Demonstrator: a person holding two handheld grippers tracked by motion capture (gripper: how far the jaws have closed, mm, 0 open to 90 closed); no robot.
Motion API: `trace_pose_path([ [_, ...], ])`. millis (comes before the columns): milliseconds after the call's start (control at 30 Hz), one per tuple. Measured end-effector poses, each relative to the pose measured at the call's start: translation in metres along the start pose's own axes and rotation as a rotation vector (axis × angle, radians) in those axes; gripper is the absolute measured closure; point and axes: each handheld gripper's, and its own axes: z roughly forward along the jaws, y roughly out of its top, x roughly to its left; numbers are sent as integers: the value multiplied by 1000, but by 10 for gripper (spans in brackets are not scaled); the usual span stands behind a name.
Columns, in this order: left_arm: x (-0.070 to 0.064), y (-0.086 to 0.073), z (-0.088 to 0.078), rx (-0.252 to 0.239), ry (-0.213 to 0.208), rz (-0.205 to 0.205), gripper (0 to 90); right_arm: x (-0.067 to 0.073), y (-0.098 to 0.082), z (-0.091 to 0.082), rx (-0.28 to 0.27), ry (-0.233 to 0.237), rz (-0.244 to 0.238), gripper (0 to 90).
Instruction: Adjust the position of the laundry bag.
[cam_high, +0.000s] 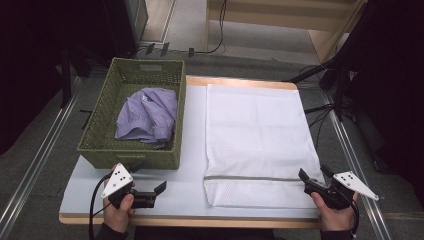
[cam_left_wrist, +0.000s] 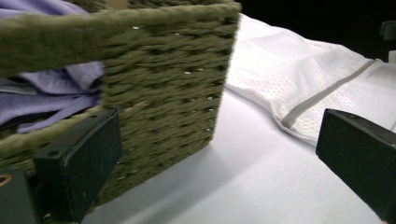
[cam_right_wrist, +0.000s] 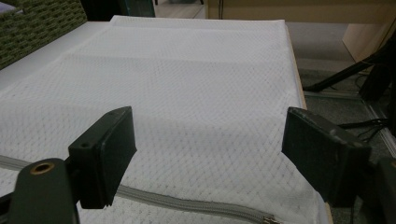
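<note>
the left gripper (cam_high: 152, 194) has its fingers (cam_left_wrist: 79, 170) spread wide with nothing between them; it rests low over the bare tabletop (cam_high: 185, 185), just in front of the near wall of the woven basket (cam_high: 131, 155). the right gripper (cam_high: 314, 176) likewise has its fingers (cam_right_wrist: 105, 154) parted and empty, poised at the near right corner of the white mesh laundry bag (cam_high: 255, 130), with the bag's zipper (cam_right_wrist: 187, 204) running just beneath them.

outward from there, the bag lies flat on the right half of the tabletop, its grey zipper band across the near end. from the right gripper view the zipper looks closed, with the pull near the right edge, though the angle is shallow and i would not swear to it. the purple shirt (cam_high: 147, 116) sits crumpled inside the basket on the left, touching nothing else.

judging by this, the work of getting the garment into the bag has hardly begun: nothing is held, the shirt is not yet lifted out, and the bag is not yet opened. what is left appears to be unzipping, taking the shirt from the basket, putting it inside and closing up.
</note>
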Motion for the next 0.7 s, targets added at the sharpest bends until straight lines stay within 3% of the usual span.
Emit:
trace_pose_path([
  [200, -18, 1, 8, 7, -43, 21, 10, 0, 0, 1, 3, 1, 3, 195],
  [700, -39, 1, 27, 34, -94, 39, 11, 19, 5, 8, 19, 25, -44, 232],
])
